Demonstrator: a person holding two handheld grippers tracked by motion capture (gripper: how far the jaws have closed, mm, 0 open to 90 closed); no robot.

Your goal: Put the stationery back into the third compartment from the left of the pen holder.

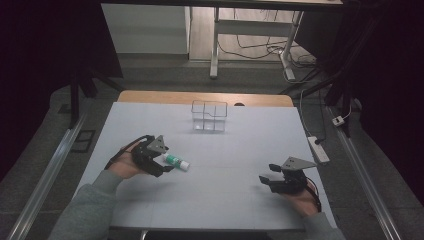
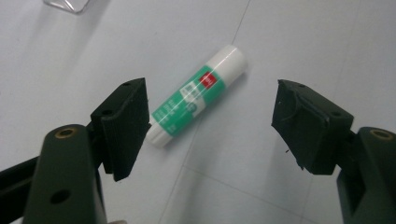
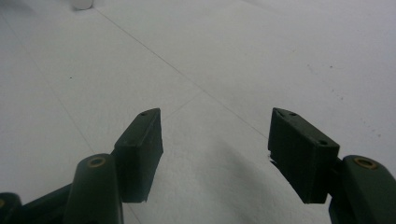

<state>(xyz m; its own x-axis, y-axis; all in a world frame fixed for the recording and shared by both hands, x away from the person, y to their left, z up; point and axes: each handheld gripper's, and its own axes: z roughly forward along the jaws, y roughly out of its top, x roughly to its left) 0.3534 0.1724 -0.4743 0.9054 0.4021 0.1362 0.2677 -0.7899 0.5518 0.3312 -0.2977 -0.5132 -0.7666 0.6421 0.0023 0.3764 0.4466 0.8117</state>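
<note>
A glue stick (image 1: pixel 177 162) with a green and white label lies on its side on the white table. In the left gripper view the glue stick (image 2: pixel 194 96) rests on the table between and just beyond the two black jaws, near the left one, and no pad presses on it. My left gripper (image 1: pixel 162 167) (image 2: pixel 210 123) is open, right beside the stick's end. At the right of the table my right gripper (image 1: pixel 266 176) (image 3: pixel 215 149) stands open over bare table with nothing between its jaws.
A clear plastic compartment box (image 1: pixel 209 116) stands at the far middle of the white table (image 1: pixel 225 150). A power strip (image 1: pixel 318 148) lies off the table's right edge. Desk legs and cables stand beyond the far edge.
</note>
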